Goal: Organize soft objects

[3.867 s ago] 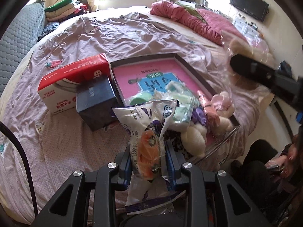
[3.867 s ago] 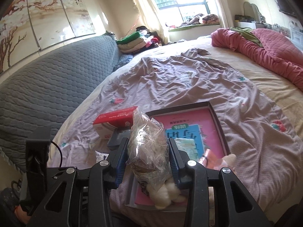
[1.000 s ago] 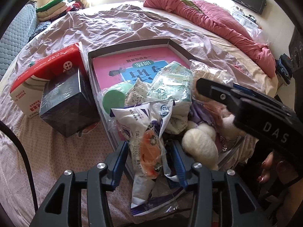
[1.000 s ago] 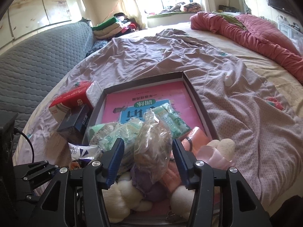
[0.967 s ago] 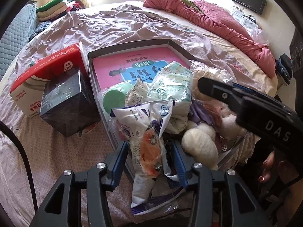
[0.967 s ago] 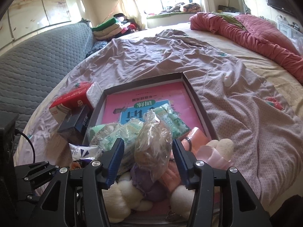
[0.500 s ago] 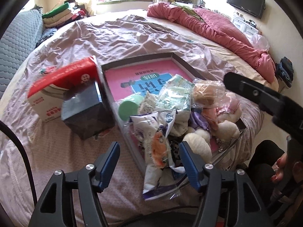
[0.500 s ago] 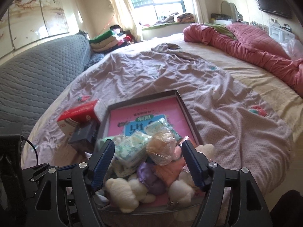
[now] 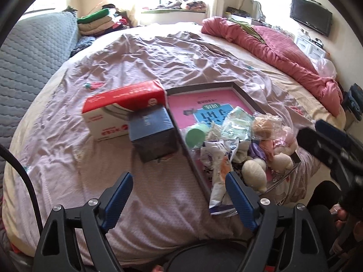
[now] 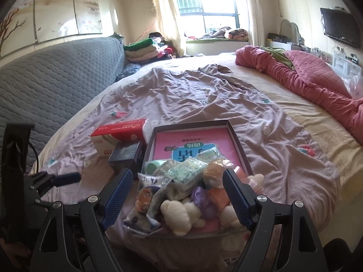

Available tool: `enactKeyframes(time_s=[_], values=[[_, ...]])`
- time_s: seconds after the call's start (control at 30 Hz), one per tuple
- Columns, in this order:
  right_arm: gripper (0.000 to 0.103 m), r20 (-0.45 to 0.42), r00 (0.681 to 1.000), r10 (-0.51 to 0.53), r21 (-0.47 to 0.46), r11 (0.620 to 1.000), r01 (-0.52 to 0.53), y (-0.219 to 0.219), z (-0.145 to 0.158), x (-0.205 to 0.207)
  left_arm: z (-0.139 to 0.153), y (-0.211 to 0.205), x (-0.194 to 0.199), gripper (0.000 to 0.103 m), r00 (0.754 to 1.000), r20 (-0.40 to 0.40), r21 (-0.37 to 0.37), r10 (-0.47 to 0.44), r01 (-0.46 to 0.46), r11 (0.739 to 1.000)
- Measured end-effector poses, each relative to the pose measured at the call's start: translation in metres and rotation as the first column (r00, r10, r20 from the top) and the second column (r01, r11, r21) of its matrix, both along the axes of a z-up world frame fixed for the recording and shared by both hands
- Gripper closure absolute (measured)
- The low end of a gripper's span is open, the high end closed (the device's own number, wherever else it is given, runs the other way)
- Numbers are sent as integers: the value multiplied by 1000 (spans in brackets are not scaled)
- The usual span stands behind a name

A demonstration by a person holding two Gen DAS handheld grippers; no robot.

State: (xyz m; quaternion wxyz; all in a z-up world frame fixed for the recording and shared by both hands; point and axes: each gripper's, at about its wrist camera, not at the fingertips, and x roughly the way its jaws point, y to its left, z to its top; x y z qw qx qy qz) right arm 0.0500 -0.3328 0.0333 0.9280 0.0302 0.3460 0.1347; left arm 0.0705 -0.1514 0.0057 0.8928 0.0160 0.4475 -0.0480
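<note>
A dark shallow box (image 9: pixel 181 133) (image 10: pixel 237 139) with a pink book inside lies on the bed. Soft things are piled at its near end: a printed snack bag (image 9: pixel 217 165) (image 10: pixel 145 197) draped over the rim, a clear bag with a brown plush (image 9: pixel 264 124) (image 10: pixel 214 167), green-white packets (image 10: pixel 186 172), white plush balls (image 9: pixel 253 173) (image 10: pixel 175 213). My left gripper (image 9: pixel 179 195) is open and empty over the sheet, left of the pile. My right gripper (image 10: pixel 175 195) is open and empty, above the pile's near end.
A red-and-white tissue box (image 9: pixel 118 108) (image 10: pixel 120 136) and a dark blue box (image 9: pixel 154 133) (image 10: pixel 127 153) stand left of the tray. A grey padded headboard (image 10: pixel 45 86) is at left, a pink quilt (image 10: pixel 306 77) at right. The bed's edge is near.
Both grippers opened and let go: the snack bag and the plush bag now lie on the pile. Both grippers drew back, the left one also shifting left.
</note>
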Motion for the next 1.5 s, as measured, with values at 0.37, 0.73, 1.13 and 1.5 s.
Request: enactKeyframes(time_s=[0.37, 0.73, 1.13, 1.5], values=[[20, -7, 1000, 11, -54, 998, -12, 7, 11, -31, 24, 17, -23, 18, 996, 22, 35, 82, -83, 996], [20, -1, 998, -65, -92, 994, 65, 10, 6, -68, 20, 19, -63, 18, 987, -18, -3, 160, -160, 987], [20, -34, 997, -76, -42, 996, 74, 12, -16, -74, 1, 10, -72, 18, 988, -49, 9, 148, -148, 989], [20, -48, 997, -59, -50, 997, 57, 18, -24, -75, -6, 10, -71, 18, 987, -61, 22, 149, -148, 989]])
